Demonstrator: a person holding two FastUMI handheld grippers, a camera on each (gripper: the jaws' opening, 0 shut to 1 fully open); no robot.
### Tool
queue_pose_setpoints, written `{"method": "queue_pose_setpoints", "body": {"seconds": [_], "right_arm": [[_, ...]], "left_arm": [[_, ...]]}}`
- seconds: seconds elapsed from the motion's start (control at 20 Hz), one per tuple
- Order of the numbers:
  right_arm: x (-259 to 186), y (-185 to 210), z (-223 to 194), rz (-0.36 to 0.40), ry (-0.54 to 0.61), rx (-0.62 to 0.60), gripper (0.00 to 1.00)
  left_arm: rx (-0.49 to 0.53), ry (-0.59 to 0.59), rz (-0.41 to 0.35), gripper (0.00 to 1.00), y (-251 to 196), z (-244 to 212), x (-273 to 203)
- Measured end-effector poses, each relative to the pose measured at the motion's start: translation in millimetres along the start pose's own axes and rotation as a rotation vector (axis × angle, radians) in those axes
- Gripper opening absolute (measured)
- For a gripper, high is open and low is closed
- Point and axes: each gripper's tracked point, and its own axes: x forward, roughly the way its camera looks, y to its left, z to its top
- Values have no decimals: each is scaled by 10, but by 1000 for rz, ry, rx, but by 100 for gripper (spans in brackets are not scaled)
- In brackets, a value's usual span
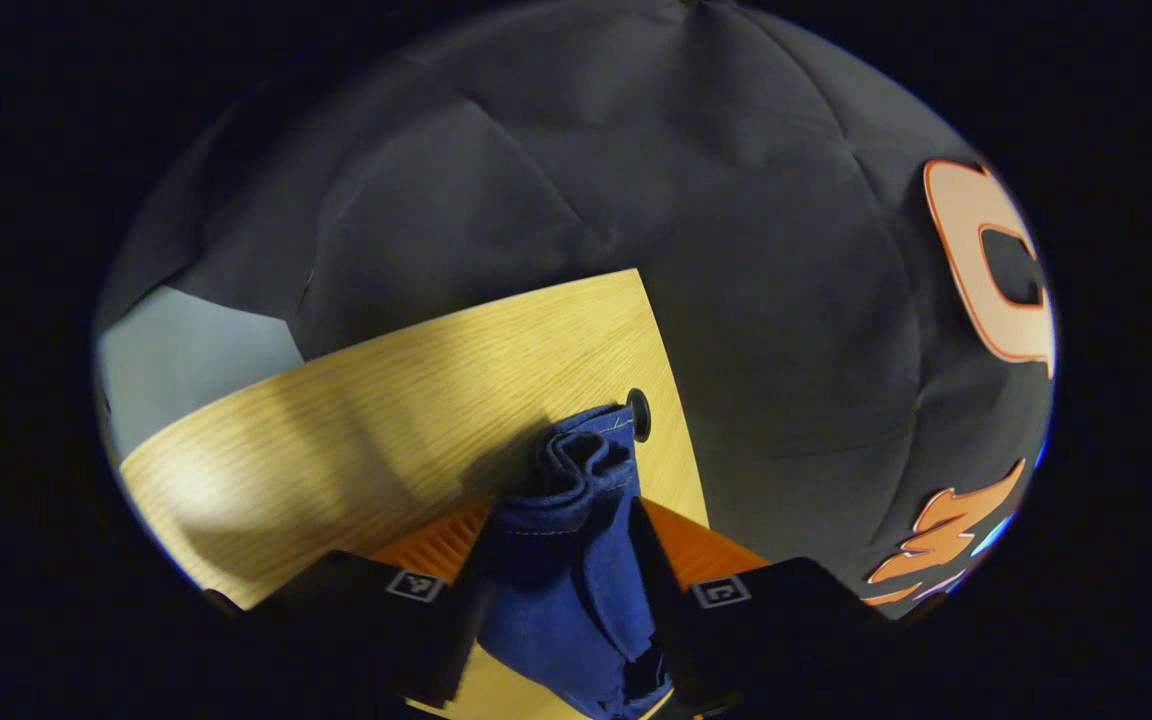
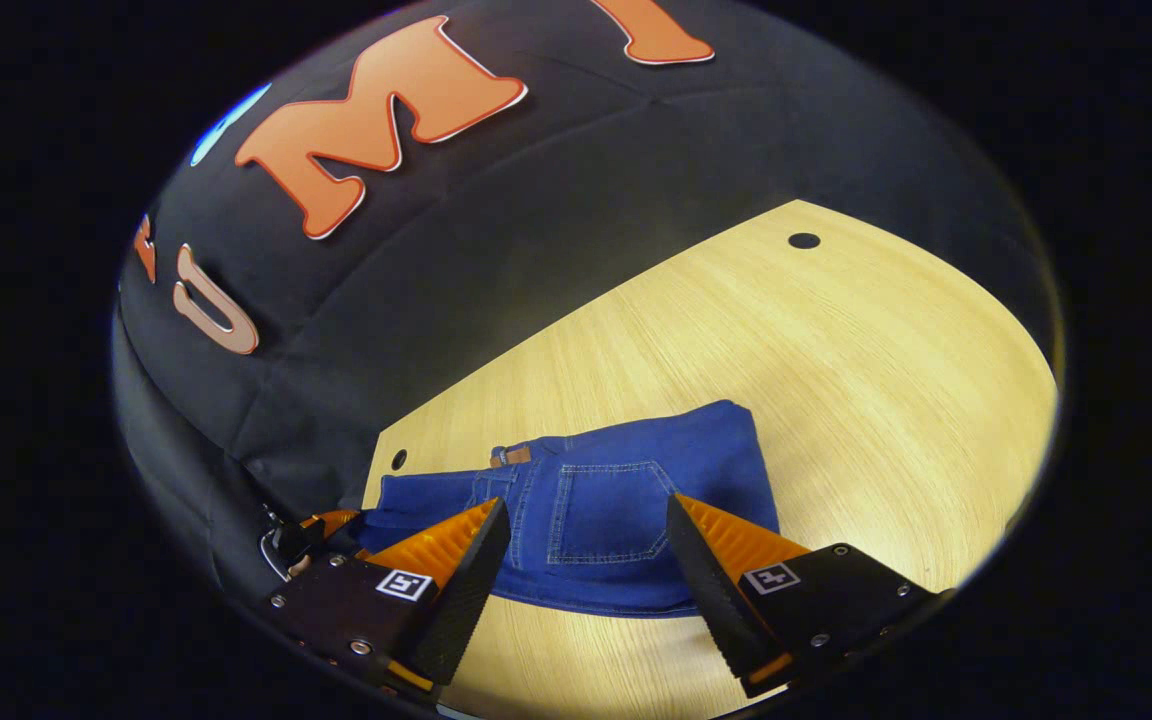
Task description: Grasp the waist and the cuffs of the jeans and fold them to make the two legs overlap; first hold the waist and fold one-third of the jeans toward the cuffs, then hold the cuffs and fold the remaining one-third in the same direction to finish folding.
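Your left claw (image 1: 566, 590) — clamped on bunched jeans (image 1: 576, 560) denim, raised above the wooden surface (image 1: 386, 420). Your right claw (image 2: 586, 560) — spread wide, tilted down over the folded jeans (image 2: 596, 500).

In the left gripper view, the left tool (image 1: 568, 560) sits at the bottom centre of the frame, its two fingers pressed against a bunched fold of blue jeans (image 1: 576, 520) from either side. In the right gripper view, the right tool (image 2: 586, 545) is at the lower centre, fingers spread wide apart and gripping nothing.
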Motion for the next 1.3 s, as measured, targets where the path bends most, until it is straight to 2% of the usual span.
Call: {"method": "queue_pose_setpoints", "body": {"seconds": [0.05,0.1,0.15,0.2,0.25,0.3,0.55,0.75,0.9,1.05,1.3], "right_arm": [[-7,2,-2,0,3,11,97],[-11,-4,-1,-2,1,21,97],[-7,-18,6,-8,-4,28,97],[-14,-36,7,-13,-5,35,97],[-15,-41,12,-18,-6,41,97],[-14,-39,8,-20,-5,47,97],[-63,-128,108,3,-16,49,97],[-197,-256,317,54,-37,67,97],[-306,-433,532,85,-52,80,97],[-457,-681,784,113,-68,103,97],[-746,-1251,1195,123,-113,85,97]], "left_arm": [[26,27,30,49,28,-81,59],[30,11,22,23,32,-37,79],[47,20,33,25,21,-80,145],[55,5,62,17,25,-106,83],[68,-7,59,16,-42,-139,66],[95,-30,44,10,-121,-79,-9],[233,-122,-79,9,-893,-74,-629],[320,-140,-158,8,-1771,-467,-1061],[406,-147,-212,9,-2432,-997,-1284],[521,-146,-234,8,-2989,-1578,-1401],[661,-113,-256,8,-3530,-2660,-1435]]}}
